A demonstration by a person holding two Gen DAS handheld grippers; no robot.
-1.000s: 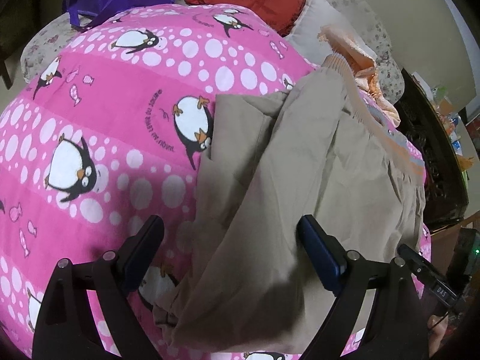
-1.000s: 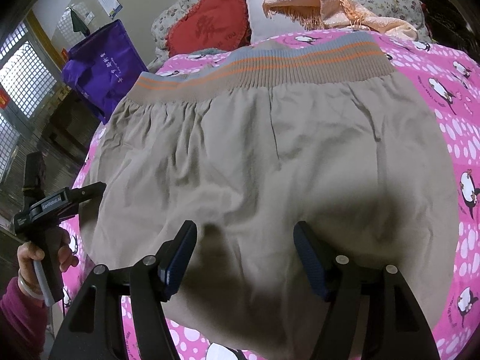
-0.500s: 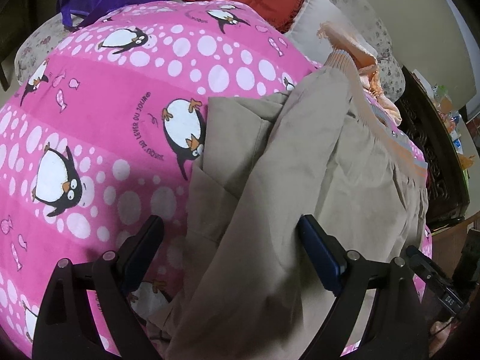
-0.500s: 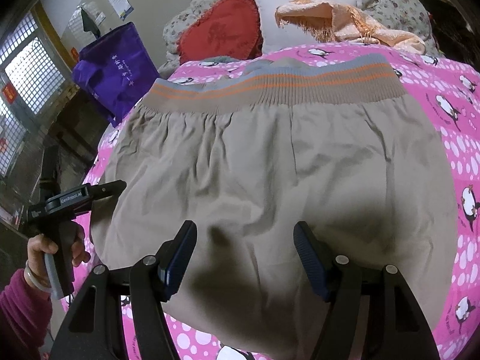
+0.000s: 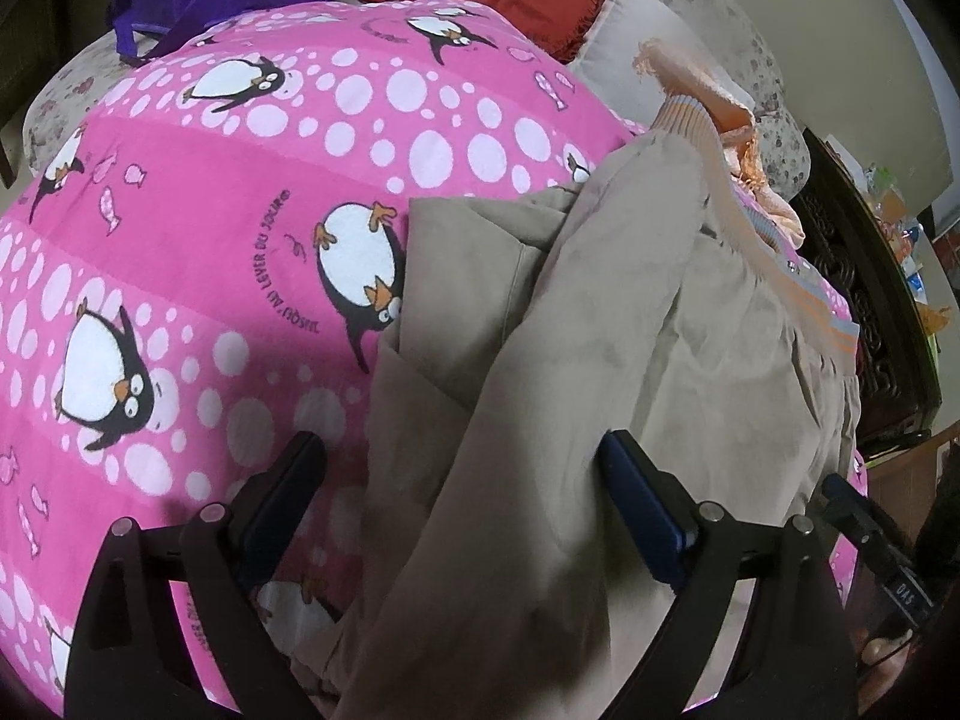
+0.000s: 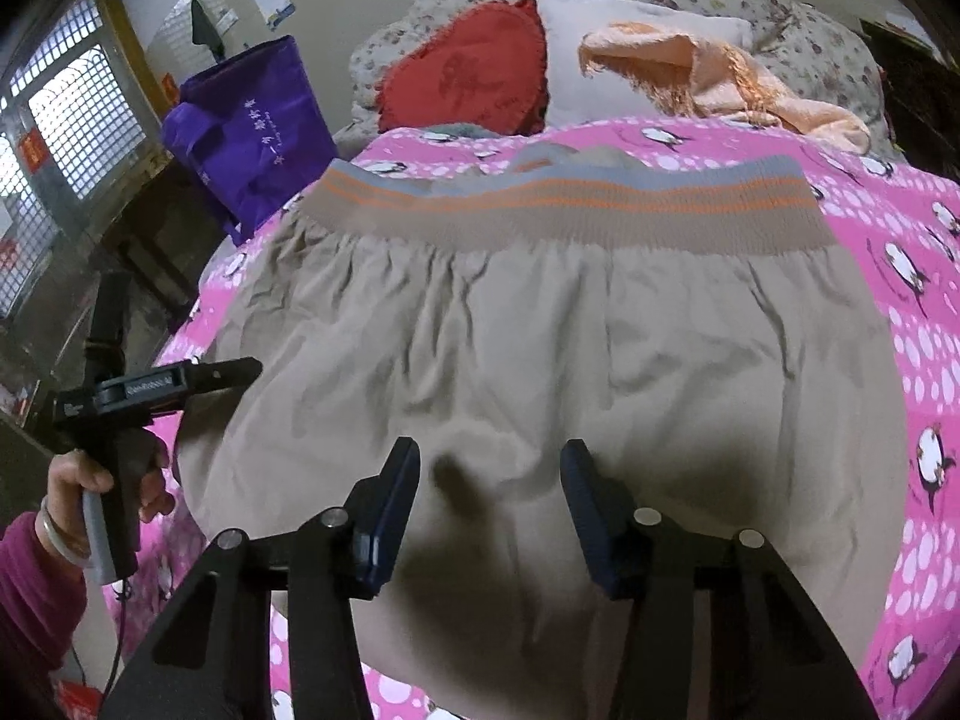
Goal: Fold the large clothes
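Beige trousers (image 6: 540, 360) with a grey and orange striped waistband (image 6: 570, 216) lie spread on the pink penguin bedspread (image 6: 900, 240). My right gripper (image 6: 489, 480) hovers over their near end; its jaws are closing, with a low ridge of fabric between them that the pads do not press. In the left wrist view the trousers (image 5: 600, 330) lie in overlapping folds, one leg over the other. My left gripper (image 5: 462, 456) stands wide open above these folds, holding nothing. A hand (image 6: 66, 480) holds that left gripper (image 6: 228, 369) at the trousers' left edge.
At the head of the bed lie a red cushion (image 6: 468, 84), a pale pillow and a peach towel (image 6: 720, 78). A purple bag (image 6: 252, 132) stands to the left of the bed. Dark carved furniture (image 5: 858, 276) runs along the far side.
The right gripper's jaws have come closer together. In the left wrist view the trousers now reach further left and fill more of the picture.
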